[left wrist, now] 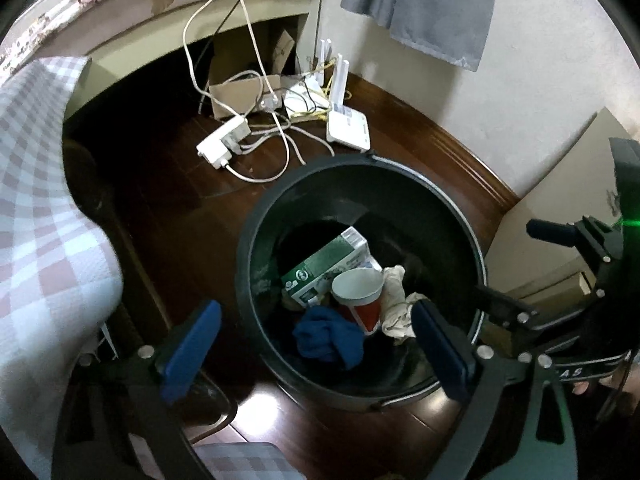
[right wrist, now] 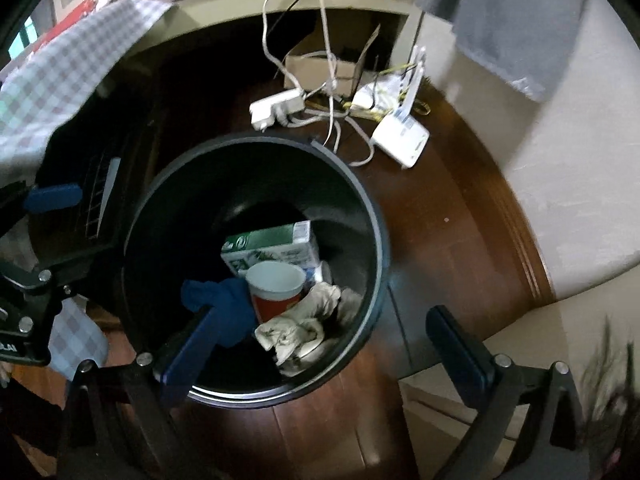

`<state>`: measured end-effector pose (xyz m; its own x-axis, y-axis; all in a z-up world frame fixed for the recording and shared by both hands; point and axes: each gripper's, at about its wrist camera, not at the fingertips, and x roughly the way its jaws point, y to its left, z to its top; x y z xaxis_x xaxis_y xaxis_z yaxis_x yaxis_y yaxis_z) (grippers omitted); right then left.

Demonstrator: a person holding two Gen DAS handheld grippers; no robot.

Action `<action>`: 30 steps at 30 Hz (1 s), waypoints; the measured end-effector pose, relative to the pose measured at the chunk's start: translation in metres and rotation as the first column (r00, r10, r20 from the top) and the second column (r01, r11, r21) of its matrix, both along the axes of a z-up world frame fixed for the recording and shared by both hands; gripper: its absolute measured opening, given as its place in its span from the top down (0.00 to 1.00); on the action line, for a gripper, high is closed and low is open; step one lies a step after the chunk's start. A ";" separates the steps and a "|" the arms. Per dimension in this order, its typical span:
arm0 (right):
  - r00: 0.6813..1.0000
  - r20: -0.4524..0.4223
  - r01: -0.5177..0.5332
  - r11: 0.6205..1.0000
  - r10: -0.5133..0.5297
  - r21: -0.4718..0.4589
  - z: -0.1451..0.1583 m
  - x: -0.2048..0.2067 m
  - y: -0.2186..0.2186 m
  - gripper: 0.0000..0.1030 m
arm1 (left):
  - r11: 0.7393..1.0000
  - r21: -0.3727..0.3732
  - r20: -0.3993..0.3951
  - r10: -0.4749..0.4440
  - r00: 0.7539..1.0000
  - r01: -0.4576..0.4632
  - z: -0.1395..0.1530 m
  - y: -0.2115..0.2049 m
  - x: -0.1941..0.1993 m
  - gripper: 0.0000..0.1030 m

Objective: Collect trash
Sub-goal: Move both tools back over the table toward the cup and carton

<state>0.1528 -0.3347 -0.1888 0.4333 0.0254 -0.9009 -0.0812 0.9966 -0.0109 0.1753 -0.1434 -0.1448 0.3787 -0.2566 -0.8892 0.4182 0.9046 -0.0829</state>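
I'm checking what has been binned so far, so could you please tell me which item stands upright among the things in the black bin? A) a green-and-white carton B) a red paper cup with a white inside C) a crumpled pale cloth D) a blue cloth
B: the red paper cup stands mouth-up in the black bin, while the carton lies tilted and both cloths are crumpled.
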 end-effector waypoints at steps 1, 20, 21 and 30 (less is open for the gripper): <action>1.000 0.010 0.005 1.000 -0.005 0.001 0.006 -0.002 -0.001 0.00 | 1.000 -0.005 0.004 0.000 1.000 0.000 0.003 0.000 -0.001 0.06; 0.968 0.248 0.015 0.999 -0.022 0.030 0.129 -0.002 0.021 0.00 | 0.993 -0.108 0.236 0.078 0.969 -0.053 0.119 0.038 -0.001 0.05; 0.965 0.262 -0.001 1.000 -0.006 0.027 0.136 -0.001 0.029 0.00 | 0.992 -0.110 0.250 0.091 0.964 -0.065 0.124 0.046 -0.001 0.05; 0.924 0.358 -0.159 0.986 0.135 0.040 0.182 0.019 0.116 0.00 | 0.978 -0.117 0.338 0.202 0.919 -0.171 0.150 0.128 -0.008 0.05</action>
<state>0.1716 -0.2191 -0.0072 0.7096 0.1680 -0.6842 -0.2299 0.9732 0.0005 0.1674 -0.0155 0.0051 0.7069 -0.2187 -0.6727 0.2587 0.9650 -0.0419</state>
